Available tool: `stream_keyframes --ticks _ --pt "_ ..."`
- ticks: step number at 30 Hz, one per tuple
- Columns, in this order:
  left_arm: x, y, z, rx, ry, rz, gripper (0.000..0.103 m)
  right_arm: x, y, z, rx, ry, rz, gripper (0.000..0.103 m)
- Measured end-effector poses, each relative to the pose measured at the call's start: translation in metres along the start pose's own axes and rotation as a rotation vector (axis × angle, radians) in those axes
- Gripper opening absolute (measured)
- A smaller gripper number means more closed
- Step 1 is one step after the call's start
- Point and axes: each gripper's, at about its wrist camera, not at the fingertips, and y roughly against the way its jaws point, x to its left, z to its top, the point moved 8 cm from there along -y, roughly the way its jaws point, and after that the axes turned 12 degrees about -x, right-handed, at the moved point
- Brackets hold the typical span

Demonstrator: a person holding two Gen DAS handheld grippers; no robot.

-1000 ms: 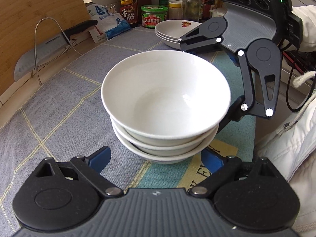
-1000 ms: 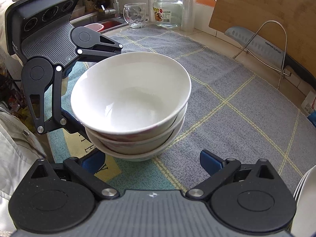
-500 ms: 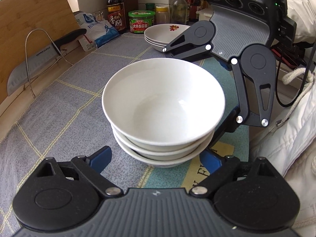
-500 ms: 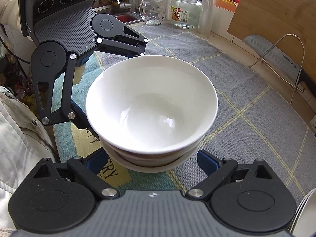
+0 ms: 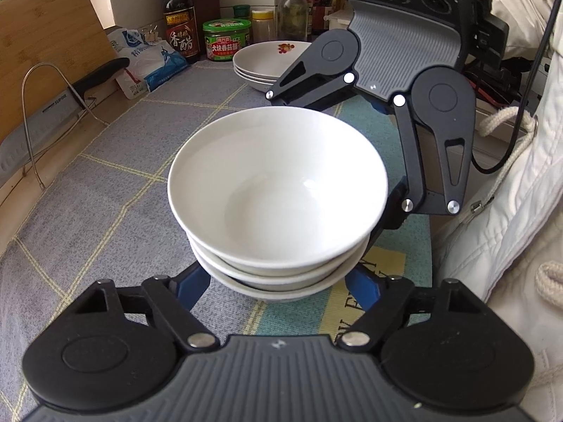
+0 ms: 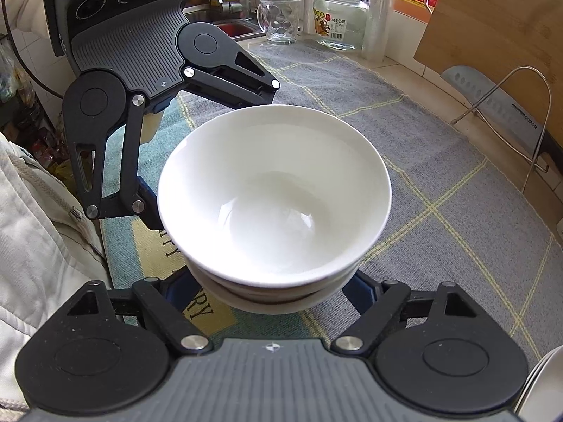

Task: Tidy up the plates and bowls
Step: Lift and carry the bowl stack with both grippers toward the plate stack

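Stack of 3 white bowls [image 5: 278, 204] on grey mat [image 5: 105, 183], near its front edge. Left gripper [image 5: 278, 286] and right gripper [image 6: 278, 290] straddling the lowest bowl from opposite sides. Jaws on both just closing in; blue pads hidden under rims, actual contact cannot tell. Risk: uneven squeeze tilting stack, top bowl sliding off. Plates [image 5: 267, 61] well behind.

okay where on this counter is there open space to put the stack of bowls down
The widest bare patch is the gray mat between the bowl stack and the knife rack. In the right wrist view the mat is also bare between the stack and the glass mug. It is crowded along the wall by the vinegar bottle, by the plate stack, and around the bowls, where both tools flank them.
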Motion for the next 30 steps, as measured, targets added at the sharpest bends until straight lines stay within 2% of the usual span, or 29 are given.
stream_keyframes --ticks 18,30 --pt "0.0023 -0.0033 0.0017 0.014 -0.012 -0.055 0.084 -0.0013 -0.0007 -0.0009 0.01 -0.002 0.039 0.09" --pt "0.0013 -0.0008 0.0063 0.003 0.0 -0.042 0.083 -0.0028 0.0037 0.0015 0.017 -0.026 0.029 0.089"
